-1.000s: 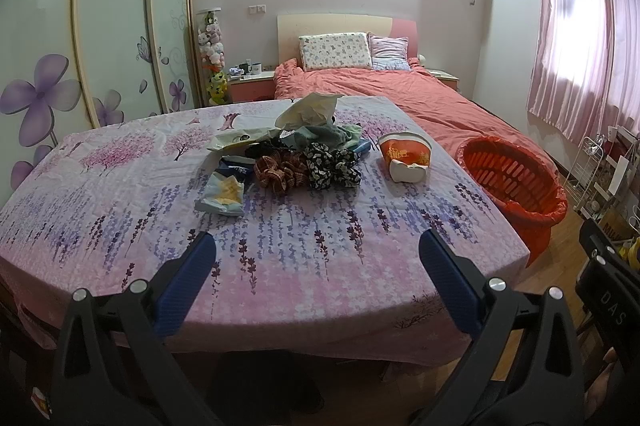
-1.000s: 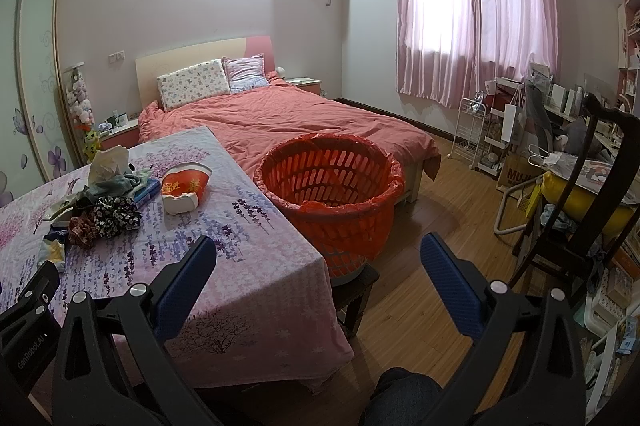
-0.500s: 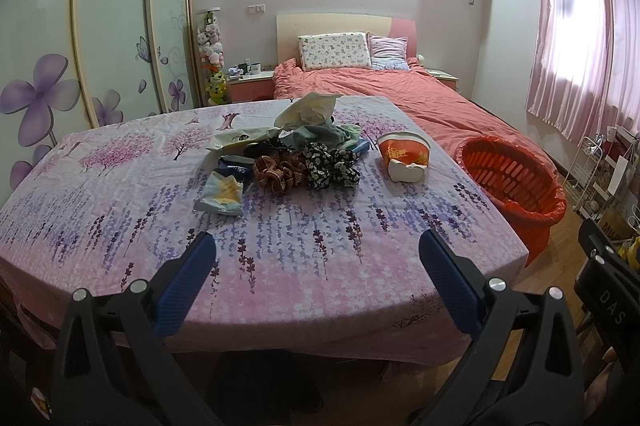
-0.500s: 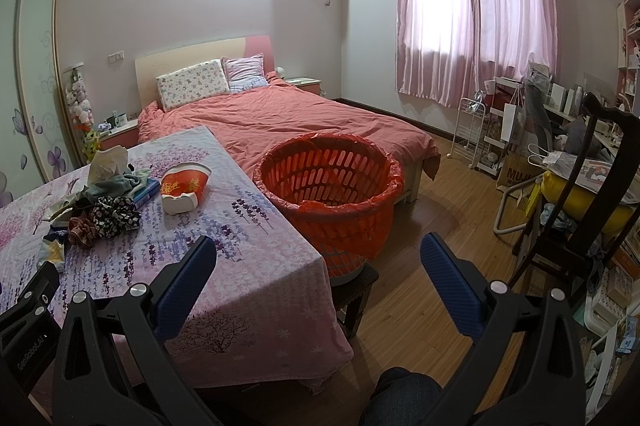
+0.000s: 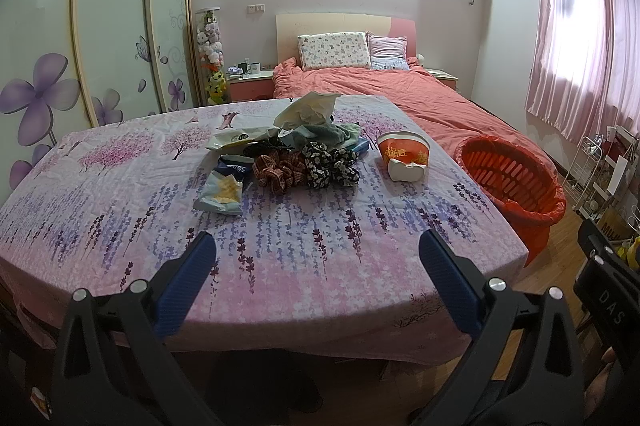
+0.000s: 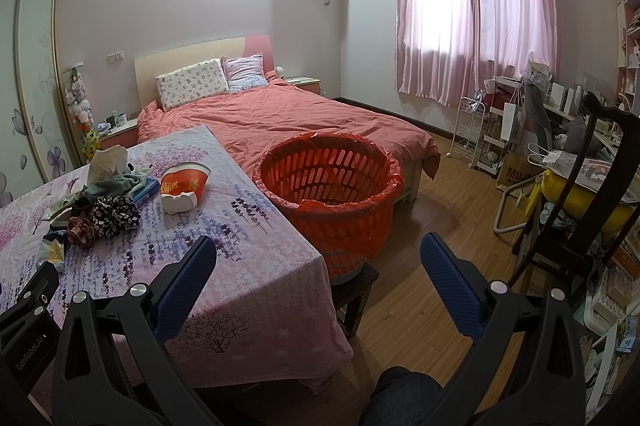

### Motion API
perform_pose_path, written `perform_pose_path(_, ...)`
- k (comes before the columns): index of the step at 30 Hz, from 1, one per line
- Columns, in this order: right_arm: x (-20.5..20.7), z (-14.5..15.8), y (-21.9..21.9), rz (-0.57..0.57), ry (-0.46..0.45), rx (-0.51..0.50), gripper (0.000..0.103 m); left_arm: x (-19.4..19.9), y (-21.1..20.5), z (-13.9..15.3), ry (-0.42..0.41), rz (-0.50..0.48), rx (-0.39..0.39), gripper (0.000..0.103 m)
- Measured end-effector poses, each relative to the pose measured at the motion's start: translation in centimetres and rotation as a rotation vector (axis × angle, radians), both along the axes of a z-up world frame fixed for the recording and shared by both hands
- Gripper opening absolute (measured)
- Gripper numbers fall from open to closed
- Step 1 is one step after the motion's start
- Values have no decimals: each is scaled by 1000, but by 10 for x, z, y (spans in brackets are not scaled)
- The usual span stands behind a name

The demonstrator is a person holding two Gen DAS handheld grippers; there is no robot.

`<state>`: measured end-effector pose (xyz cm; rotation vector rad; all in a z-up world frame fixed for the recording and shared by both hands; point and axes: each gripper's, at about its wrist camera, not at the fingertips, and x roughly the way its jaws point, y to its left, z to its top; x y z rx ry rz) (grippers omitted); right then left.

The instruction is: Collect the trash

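Hovering wide open and empty: left gripper [image 5: 316,258] facing table litter, snack wrapper [image 5: 221,190] nearest; right gripper [image 6: 318,258] facing lined orange basket [image 6: 328,185], presumably the bin.

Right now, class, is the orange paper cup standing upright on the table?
No, the orange paper cup lies tipped on its side on the floral tablecloth.

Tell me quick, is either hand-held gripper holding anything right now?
Left hand-held gripper: open, holding nothing, above the table.
Right hand-held gripper: open, holding nothing, near the orange basket.
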<state>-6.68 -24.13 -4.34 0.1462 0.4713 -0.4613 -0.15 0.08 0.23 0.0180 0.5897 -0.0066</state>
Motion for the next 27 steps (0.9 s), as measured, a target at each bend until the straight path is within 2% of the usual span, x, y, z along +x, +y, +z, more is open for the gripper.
perform_pose_path(27,0,-1,0,-1,2,1,101,-2,1,3,1,1,-1,99)
